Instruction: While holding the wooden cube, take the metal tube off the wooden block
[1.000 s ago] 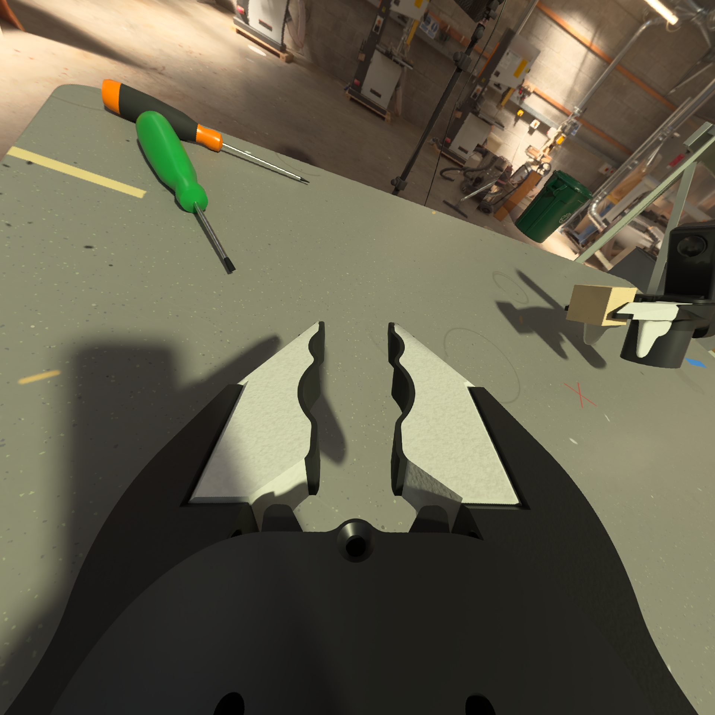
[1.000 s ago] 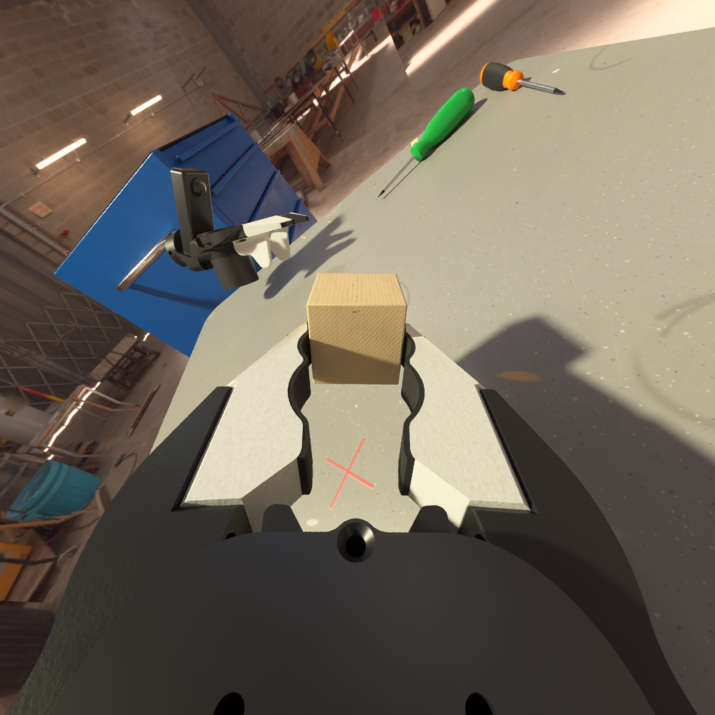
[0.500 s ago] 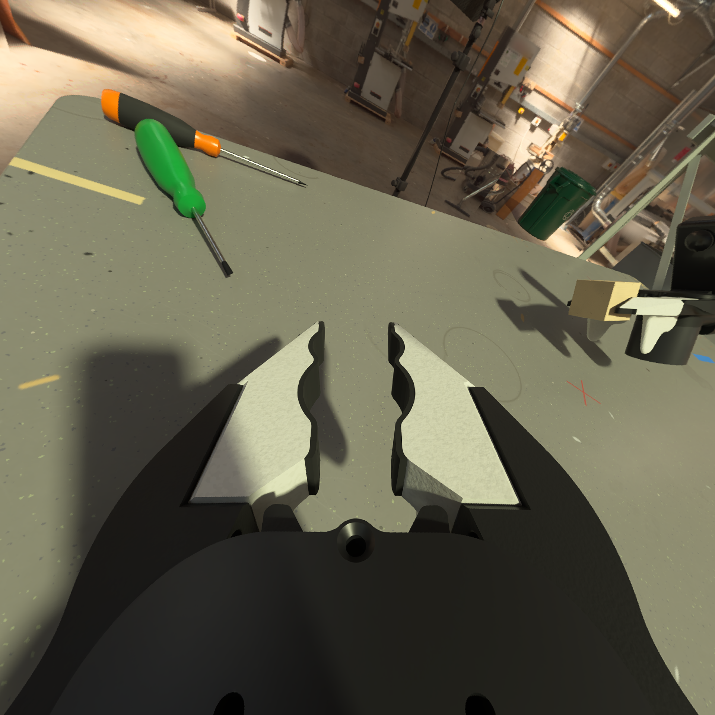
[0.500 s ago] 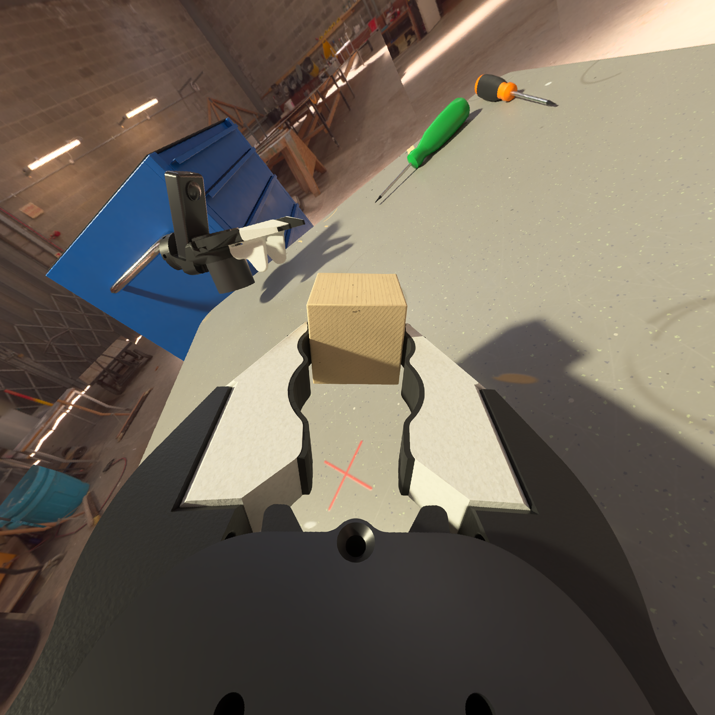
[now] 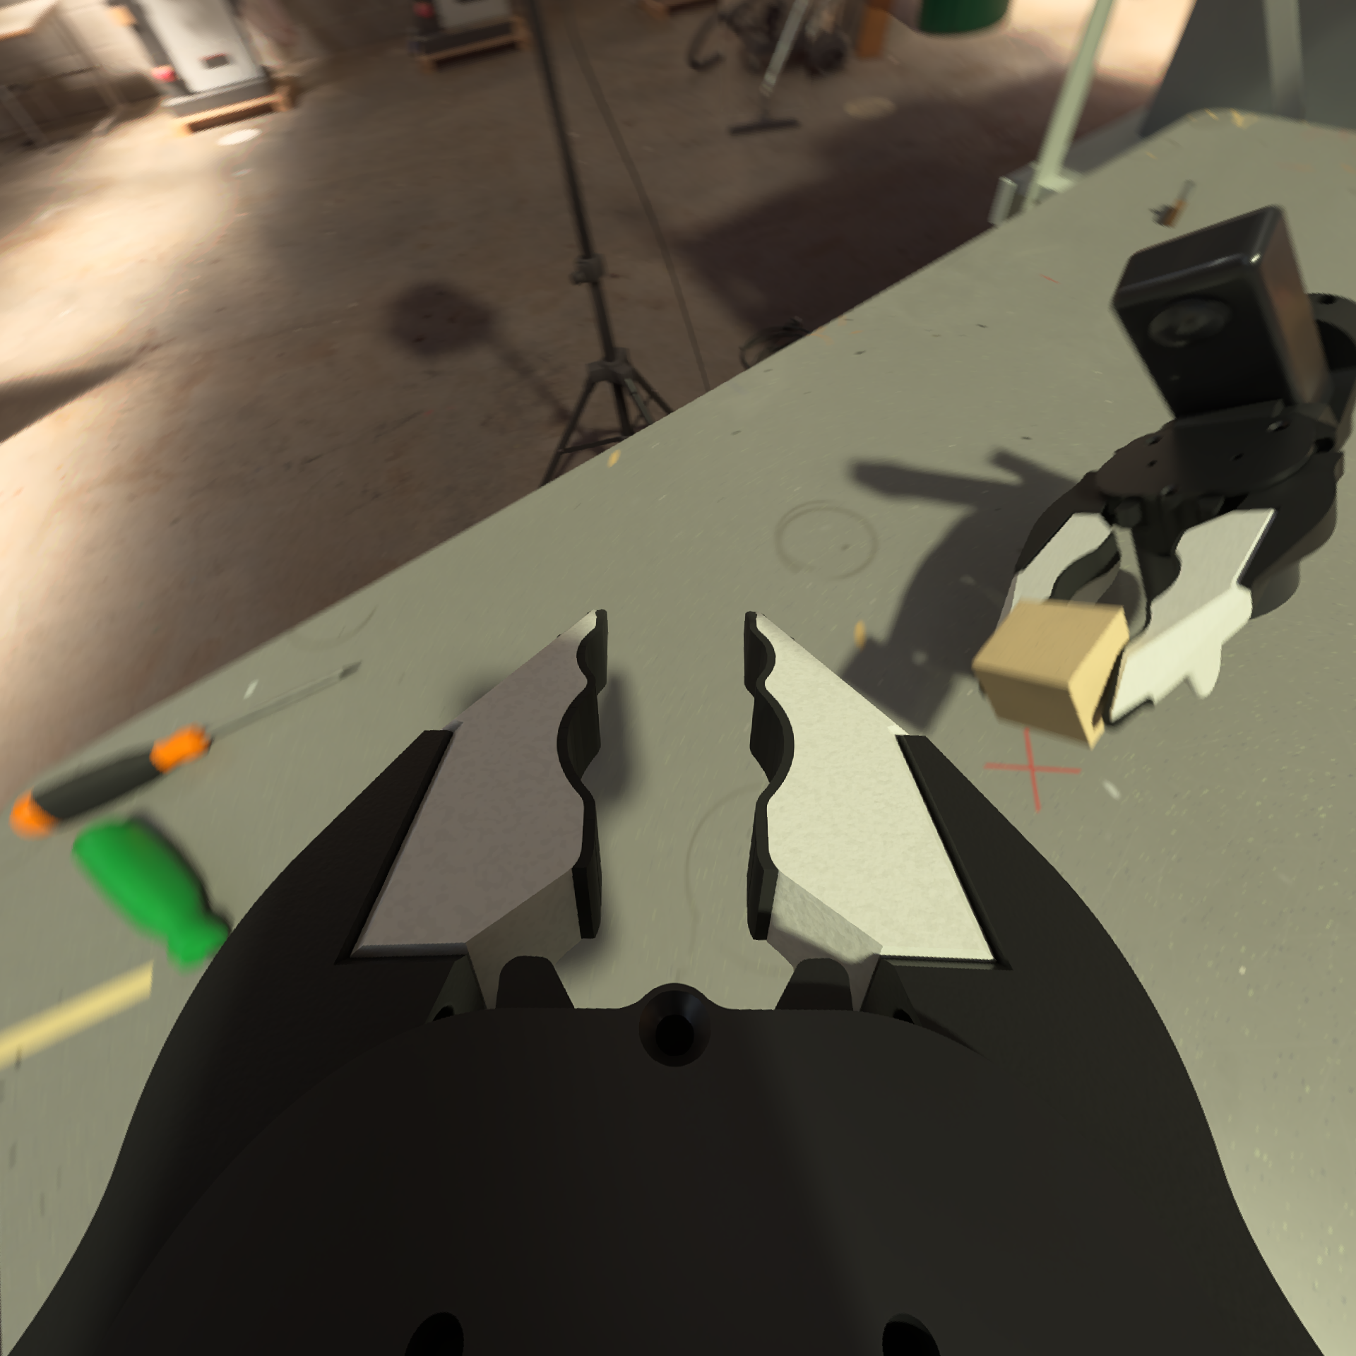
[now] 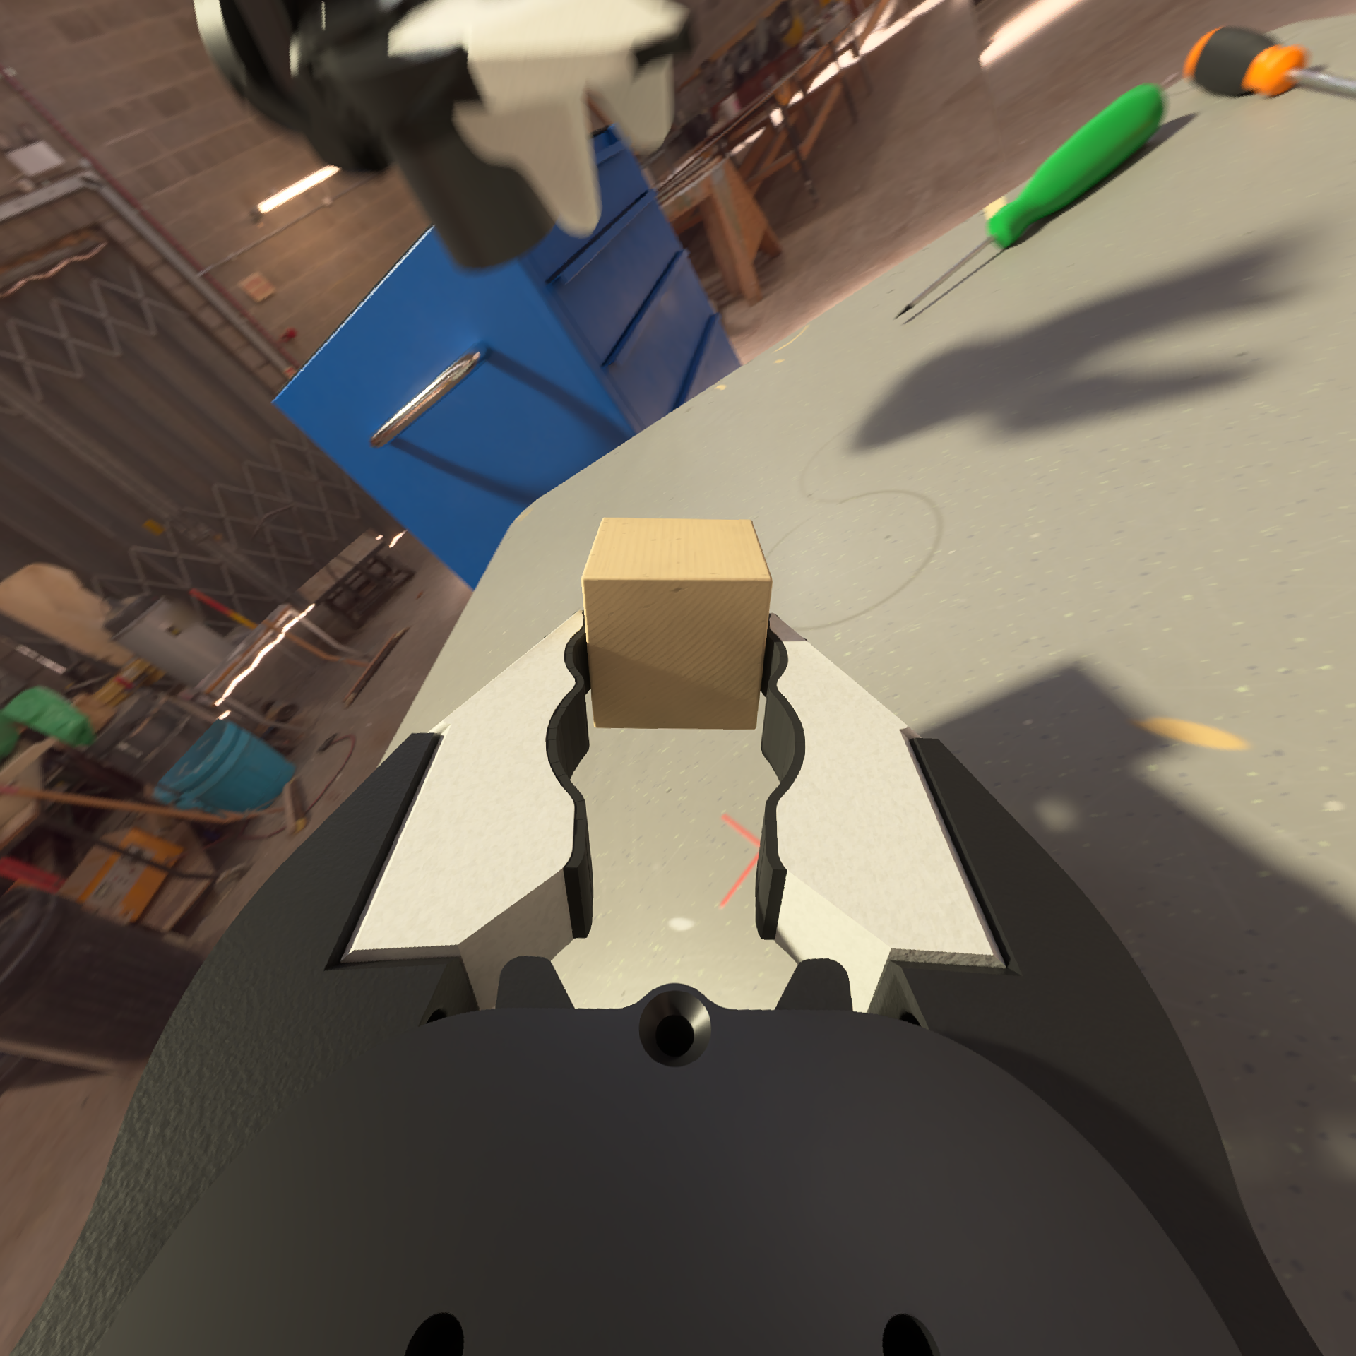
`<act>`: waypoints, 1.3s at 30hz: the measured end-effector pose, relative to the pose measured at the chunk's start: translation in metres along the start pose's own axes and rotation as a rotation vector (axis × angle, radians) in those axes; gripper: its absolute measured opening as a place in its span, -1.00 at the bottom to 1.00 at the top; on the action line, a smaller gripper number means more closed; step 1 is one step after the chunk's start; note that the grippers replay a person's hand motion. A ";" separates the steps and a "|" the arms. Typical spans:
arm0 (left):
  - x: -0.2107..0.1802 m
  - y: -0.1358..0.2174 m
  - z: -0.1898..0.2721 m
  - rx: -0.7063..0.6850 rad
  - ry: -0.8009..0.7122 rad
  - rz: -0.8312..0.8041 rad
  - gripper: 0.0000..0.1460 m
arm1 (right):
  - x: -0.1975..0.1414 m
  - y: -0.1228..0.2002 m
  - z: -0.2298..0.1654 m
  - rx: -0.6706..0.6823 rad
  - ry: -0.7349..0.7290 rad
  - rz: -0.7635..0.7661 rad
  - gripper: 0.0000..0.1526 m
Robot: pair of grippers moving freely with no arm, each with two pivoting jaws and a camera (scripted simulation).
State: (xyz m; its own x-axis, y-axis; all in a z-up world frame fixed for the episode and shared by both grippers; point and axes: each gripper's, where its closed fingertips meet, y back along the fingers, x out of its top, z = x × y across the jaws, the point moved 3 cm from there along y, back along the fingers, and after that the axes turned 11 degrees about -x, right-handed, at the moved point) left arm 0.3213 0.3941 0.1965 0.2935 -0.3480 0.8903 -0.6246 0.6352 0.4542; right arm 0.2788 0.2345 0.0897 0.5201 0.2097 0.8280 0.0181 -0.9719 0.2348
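- Fingers (image 5: 514,778) of the left gripper (image 5: 675,624) are spread with nothing between them, only bare grey speckled counter (image 5: 660,528) showing in the gap
- Fingers (image 6: 484,800) of the right gripper (image 6: 675,638) pinch the pale wooden cube (image 6: 675,624) at their tips, one white pad against each side face
- From the left wrist view, the right gripper (image 5: 1101,660) hangs off to the right above the counter, and the pale wooden cube (image 5: 1049,679) sticks out from its tips, clear of the surface
- Just below that cube, a thin red cross mark (image 5: 1031,769) is drawn on the counter; the same red cross mark (image 6: 741,858) shows partly between the right gripper's fingers
- At the left of the left wrist view lie a screwdriver with a black-and-orange handle (image 5: 110,781) and a screwdriver with a green handle (image 5: 147,891), close together, both blurred
- From the right wrist view, the green-handled screwdriver (image 6: 1079,165) and the black-and-orange one (image 6: 1247,59) lie far off at the upper right of the counter (image 6: 1101,587)
- The left gripper (image 6: 558,95) appears blurred at the top of the right wrist view, in front of a blue metal cabinet (image 6: 499,411) that stands beyond the counter's edge
- Neither view shows a metal tube or a wooden block
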 end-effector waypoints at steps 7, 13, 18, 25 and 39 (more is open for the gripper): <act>0.091 -0.126 0.053 -0.219 -0.182 -0.136 -0.46 | -0.015 0.028 -0.012 0.084 0.015 -0.050 -0.42; 0.134 -0.209 0.099 -0.361 -0.250 -0.183 -0.21 | -0.024 0.054 -0.014 0.110 0.023 -0.079 -0.42; 0.151 -0.257 0.128 -0.435 -0.271 -0.208 -0.17 | -0.029 0.064 -0.015 0.096 0.021 -0.078 -0.42; 0.183 -0.306 0.162 -0.503 -0.284 -0.209 -0.17 | -0.027 0.065 -0.013 0.077 0.013 -0.060 -0.42; 0.228 -0.475 0.290 -0.605 -0.416 -0.627 -0.18 | -0.035 0.067 -0.019 0.123 0.039 -0.122 -0.42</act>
State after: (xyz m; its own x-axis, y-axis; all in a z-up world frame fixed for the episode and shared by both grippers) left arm 0.4751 -0.1864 0.1749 0.0940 -0.8874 0.4512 0.0709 0.4581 0.8861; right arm 0.2455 0.1646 0.0863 0.4741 0.3286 0.8168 0.1851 -0.9442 0.2724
